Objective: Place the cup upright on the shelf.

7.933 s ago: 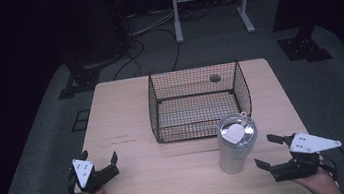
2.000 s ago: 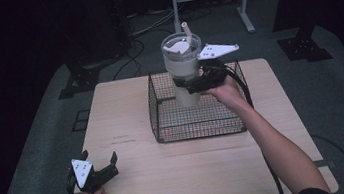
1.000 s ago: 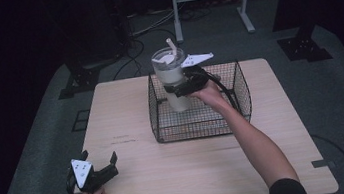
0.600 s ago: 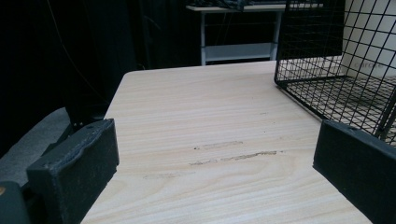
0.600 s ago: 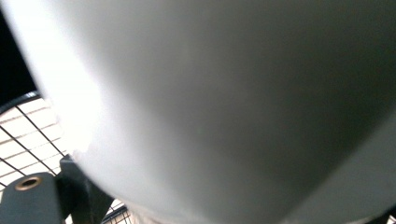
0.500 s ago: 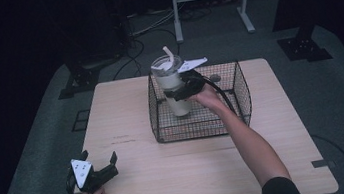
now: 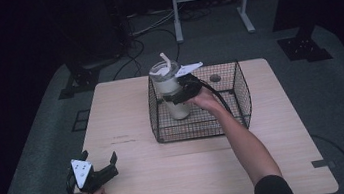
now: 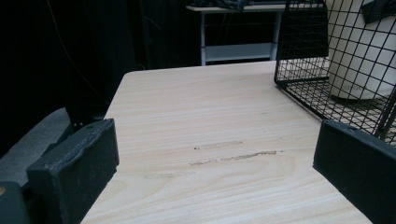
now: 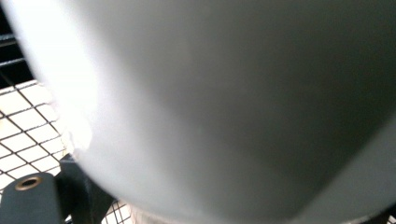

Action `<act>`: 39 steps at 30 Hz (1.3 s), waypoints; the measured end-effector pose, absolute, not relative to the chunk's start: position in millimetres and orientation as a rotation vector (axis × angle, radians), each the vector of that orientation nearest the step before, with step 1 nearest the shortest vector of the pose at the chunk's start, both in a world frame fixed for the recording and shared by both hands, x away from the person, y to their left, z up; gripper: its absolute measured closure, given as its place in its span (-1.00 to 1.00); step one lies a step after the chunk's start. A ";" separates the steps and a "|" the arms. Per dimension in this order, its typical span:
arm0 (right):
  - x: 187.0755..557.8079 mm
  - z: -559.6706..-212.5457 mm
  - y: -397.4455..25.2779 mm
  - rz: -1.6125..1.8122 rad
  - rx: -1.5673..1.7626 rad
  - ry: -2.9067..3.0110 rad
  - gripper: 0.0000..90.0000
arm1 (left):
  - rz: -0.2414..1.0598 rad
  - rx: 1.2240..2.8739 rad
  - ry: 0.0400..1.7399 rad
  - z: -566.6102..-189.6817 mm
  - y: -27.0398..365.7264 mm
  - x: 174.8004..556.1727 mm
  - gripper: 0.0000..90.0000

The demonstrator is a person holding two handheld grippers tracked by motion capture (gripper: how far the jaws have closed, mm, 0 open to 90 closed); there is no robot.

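Note:
A white tumbler [image 7: 172, 94] with a clear lid and a straw stands upright in the left part of a black wire basket [image 7: 241, 90]. My right gripper [image 7: 182, 94] is shut on its side, reaching in over the basket's rim. In the right gripper view the tumbler's wall [image 9: 224, 102] is pressed close, with the basket mesh [image 9: 23, 130] below. I cannot tell whether the base touches the basket floor. My left gripper [image 7: 99, 156] rests open at the table's front left corner. In its own view the left gripper [image 8: 215, 172] holds nothing, and the tumbler [image 8: 359, 56] shows through the basket [image 8: 303, 88].
The basket sits at the middle back of a light wooden table [image 7: 126, 113]. A small dark round thing [image 7: 215, 77] shows at the basket's far side. The person's right forearm [image 7: 246, 142] crosses the table's front half. Stands and cables lie on the floor behind.
The right gripper took the tumbler from the table's front right, carried it up over the basket and has lowered it into the basket's left part. The left gripper has not moved.

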State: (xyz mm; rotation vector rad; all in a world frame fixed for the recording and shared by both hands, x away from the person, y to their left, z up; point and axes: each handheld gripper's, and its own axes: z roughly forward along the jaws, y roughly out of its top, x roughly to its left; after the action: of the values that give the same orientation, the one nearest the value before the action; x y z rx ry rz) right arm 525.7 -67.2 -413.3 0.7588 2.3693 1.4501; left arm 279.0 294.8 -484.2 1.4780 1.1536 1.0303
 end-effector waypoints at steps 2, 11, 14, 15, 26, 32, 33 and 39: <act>526.4 -413.9 -67.3 1.445 0.753 2.372 -0.80 | 1.029 1.476 1.153 -484.3 294.8 279.1 -1.00; 526.8 -415.6 -75.0 1.459 0.744 2.392 -0.80 | 1.032 1.479 1.149 -484.4 294.1 278.7 -1.00; 527.0 -417.7 -78.3 1.484 0.743 2.382 -0.80 | 1.033 1.480 1.149 -484.3 294.1 278.7 -1.00; 526.6 -419.0 -80.0 1.494 0.748 2.376 -0.80 | 1.033 1.480 1.149 -484.3 294.0 278.7 -1.00; 522.1 -420.8 -83.3 1.466 0.676 2.379 -0.80 | 1.036 1.480 1.148 -484.4 293.4 278.5 -1.00; 522.5 -422.3 -86.3 1.465 0.654 2.401 -0.81 | 1.037 1.480 1.149 -484.4 293.4 278.6 -1.00; 522.5 -422.3 -86.3 1.465 0.654 2.401 -0.81 | 1.037 1.480 1.149 -484.4 293.4 278.6 -1.00; 521.3 -421.6 -89.4 1.460 0.664 2.421 -0.82 | 1.037 1.481 1.150 -484.3 293.5 278.5 -1.00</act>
State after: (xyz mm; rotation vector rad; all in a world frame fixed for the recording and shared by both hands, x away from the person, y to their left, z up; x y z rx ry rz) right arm 521.3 -89.4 -421.6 0.6640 2.4208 1.4604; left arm 278.5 293.5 -484.3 1.4808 1.1499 1.0366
